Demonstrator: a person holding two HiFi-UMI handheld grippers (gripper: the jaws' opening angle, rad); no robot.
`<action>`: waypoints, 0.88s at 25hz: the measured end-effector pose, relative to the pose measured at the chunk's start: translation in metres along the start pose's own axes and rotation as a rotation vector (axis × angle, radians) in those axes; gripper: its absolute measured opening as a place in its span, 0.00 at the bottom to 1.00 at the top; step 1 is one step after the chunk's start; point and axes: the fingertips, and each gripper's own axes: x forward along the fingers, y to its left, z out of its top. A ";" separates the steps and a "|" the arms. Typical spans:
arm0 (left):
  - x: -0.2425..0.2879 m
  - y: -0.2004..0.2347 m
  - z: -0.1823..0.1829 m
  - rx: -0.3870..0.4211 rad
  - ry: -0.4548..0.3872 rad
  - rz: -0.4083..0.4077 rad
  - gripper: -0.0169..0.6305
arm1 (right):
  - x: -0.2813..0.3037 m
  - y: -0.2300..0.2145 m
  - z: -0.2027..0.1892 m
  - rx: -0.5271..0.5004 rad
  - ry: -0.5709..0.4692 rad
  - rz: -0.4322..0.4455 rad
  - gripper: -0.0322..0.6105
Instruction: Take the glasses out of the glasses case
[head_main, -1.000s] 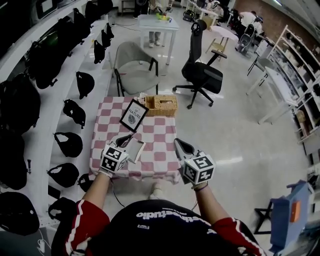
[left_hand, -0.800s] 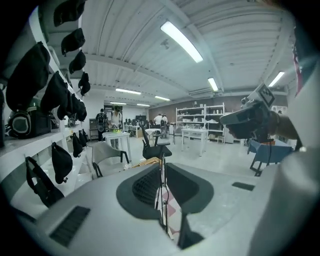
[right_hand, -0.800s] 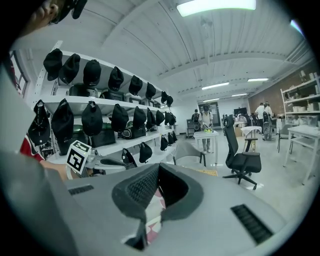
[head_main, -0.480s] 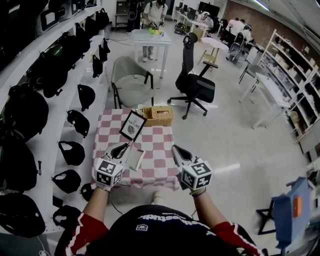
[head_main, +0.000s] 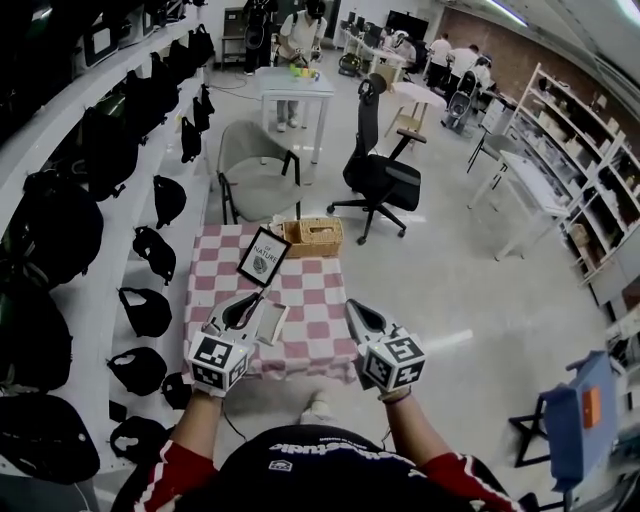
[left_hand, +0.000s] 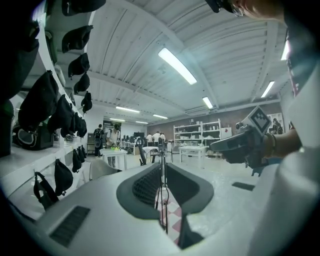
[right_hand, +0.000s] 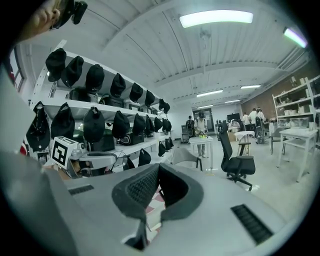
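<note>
**Left gripper (head_main: 248, 303) pinches thin glasses (head_main: 268, 321) in the air on a slim hold**

Left gripper jaws stand nearly together, clamped on what reads as the glasses. In the left gripper view this is a thin dark wire running edge-on between the pads (left_hand: 142, 187). From the head view it is a pale, dark-rimmed shape jutting out past the jaw tips, held above the near part of the checkered table (head_main: 310, 300). The right gripper (head_main: 355, 308) hangs just beside it, well clear of the glasses, with its jaws closed tip to tip and nothing visible between them. No view shows the glasses case clearly enough to place it.

The main risk looks like the hold itself. The pads catch only a narrow stretch of frame and most of the glasses hang outside the jaws, so a quick swing or a wrist turn could pivot them in the grip. If they slip, they may miss the table edge and drop to the hard floor.

Squeezing harder could go wrong the other way, because a wire frame is likely to bend or a lens may pop out under the pads.

With its jaws closed, the right gripper cannot steady the glasses until it opens. A hurried approach could knock the frame loose.
</note>
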 end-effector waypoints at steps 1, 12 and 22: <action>-0.003 0.000 0.004 -0.003 -0.013 0.001 0.10 | -0.002 0.001 0.002 -0.003 -0.002 -0.002 0.06; -0.021 0.002 0.044 -0.024 -0.110 0.067 0.09 | -0.015 -0.008 0.034 -0.043 -0.067 0.006 0.05; -0.038 -0.003 0.069 -0.046 -0.162 0.159 0.10 | -0.052 -0.035 0.052 -0.037 -0.140 -0.024 0.05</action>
